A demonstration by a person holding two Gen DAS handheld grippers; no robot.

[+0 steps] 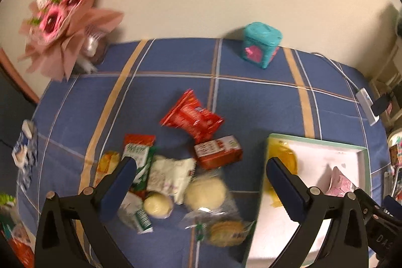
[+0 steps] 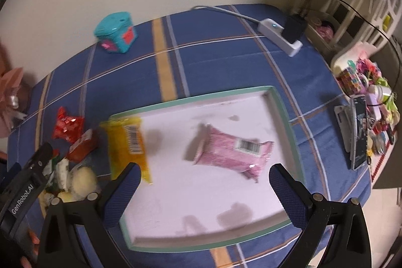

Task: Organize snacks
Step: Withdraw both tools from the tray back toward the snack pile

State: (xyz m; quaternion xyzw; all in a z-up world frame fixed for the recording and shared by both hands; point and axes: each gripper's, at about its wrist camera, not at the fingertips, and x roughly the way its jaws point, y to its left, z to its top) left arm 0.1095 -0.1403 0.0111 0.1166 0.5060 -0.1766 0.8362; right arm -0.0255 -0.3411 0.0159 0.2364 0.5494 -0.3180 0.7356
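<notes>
A shallow white tray with a green rim (image 2: 286,114) (image 1: 364,155) lies on the blue checked cloth. Inside it rest a pink packet (image 2: 231,150) (image 1: 340,183) and a yellow packet (image 2: 128,142) (image 1: 281,157) that overhangs the left rim. Left of the tray sits a heap of snacks: a red foil bag (image 1: 192,117) (image 2: 66,126), a red box (image 1: 218,151) (image 2: 83,146), a green-and-red bar (image 1: 137,157), a white packet (image 1: 170,175), and round biscuits in clear wrap (image 1: 206,194). My left gripper (image 1: 201,172) hangs open over the heap. My right gripper (image 2: 204,178) hangs open over the tray, empty.
A teal tin (image 1: 261,44) (image 2: 115,32) stands at the back near the wall. A pink bouquet (image 1: 60,16) leans at the back left. A white power strip with a black plug (image 2: 284,35) lies back right. Phones and colourful trinkets (image 2: 364,112) crowd the right edge.
</notes>
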